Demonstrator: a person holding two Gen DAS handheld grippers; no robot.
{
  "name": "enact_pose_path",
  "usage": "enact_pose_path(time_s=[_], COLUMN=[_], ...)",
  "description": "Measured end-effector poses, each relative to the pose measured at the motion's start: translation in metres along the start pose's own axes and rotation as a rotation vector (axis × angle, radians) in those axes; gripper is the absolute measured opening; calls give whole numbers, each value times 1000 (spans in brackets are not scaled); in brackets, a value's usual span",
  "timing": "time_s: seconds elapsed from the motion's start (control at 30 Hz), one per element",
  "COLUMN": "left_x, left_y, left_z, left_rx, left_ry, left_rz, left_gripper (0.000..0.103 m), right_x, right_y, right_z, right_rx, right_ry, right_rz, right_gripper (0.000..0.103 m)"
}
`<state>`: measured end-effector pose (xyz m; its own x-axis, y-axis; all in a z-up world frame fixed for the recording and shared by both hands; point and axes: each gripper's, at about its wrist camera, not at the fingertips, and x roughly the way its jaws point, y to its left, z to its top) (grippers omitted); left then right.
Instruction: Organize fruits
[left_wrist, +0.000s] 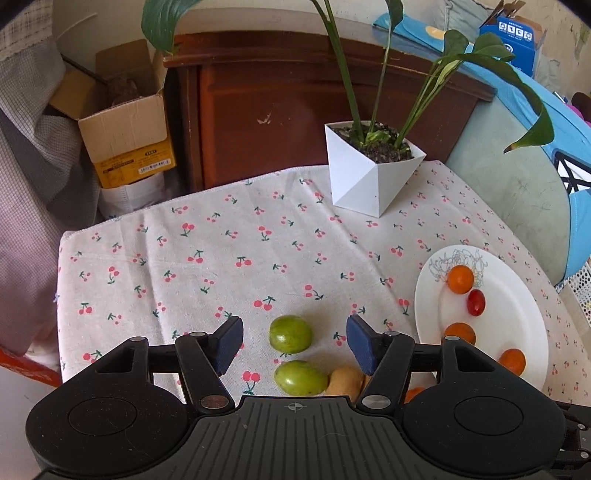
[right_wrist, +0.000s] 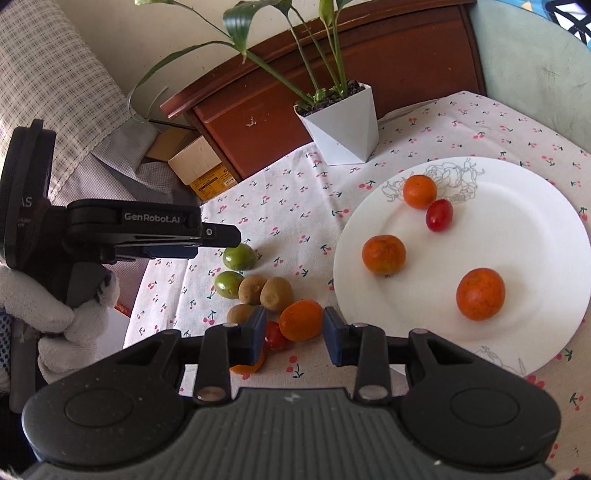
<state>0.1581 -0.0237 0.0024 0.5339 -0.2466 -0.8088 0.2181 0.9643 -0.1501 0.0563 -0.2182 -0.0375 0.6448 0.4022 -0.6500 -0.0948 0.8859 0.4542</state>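
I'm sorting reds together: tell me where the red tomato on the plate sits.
In the right wrist view the red tomato lies on the white plate, toward its far left, right beside the farthest orange fruit.

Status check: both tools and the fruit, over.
Left tool open around green fruit. Right tool open around an orange. Plate holds four. Nothing blocking.

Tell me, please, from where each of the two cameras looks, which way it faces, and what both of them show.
Left wrist: sits on the left gripper, looks down along its open fingers at a green fruit on the cherry tablecloth.
Right wrist: sits on the right gripper, faces an orange fruit beside the white plate; a gloved hand holding the left gripper shows.
Shared: plate, potted plant, tablecloth, green fruits.
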Motion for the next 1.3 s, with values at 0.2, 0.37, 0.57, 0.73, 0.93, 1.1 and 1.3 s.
enact_pose_path(time_s=[0.2, 0.37, 0.57, 0.73, 0.93, 1.1, 1.3], left_x=[17, 26, 31, 34, 34, 33, 28], left_y=[6, 7, 8, 6, 6, 2, 1], left_z=[-1, -3, -4, -7, -7, -9, -10], left_rx=[-16, -9, -1, 34, 58, 81, 70], left_ry=[39, 60, 65, 53, 37, 24, -1], left_rz=[-2, -12, -25, -19, -6, -13, -14], left_gripper=[61, 58, 57, 51, 36, 29, 29], right_x=[10, 18, 24, 27, 28, 27, 22], right_y=[1, 0, 1, 1, 2, 1, 0], right_z=[-1, -1, -1, -2, -2, -2, 0], right_rx=[0, 3, 8, 9, 6, 14, 23], right_ry=[14, 25, 30, 24, 18, 16, 2], right_rz=[-19, -35, -41, -49, -55, -56, -50], right_gripper=[35, 35, 35, 33, 32, 32, 32])
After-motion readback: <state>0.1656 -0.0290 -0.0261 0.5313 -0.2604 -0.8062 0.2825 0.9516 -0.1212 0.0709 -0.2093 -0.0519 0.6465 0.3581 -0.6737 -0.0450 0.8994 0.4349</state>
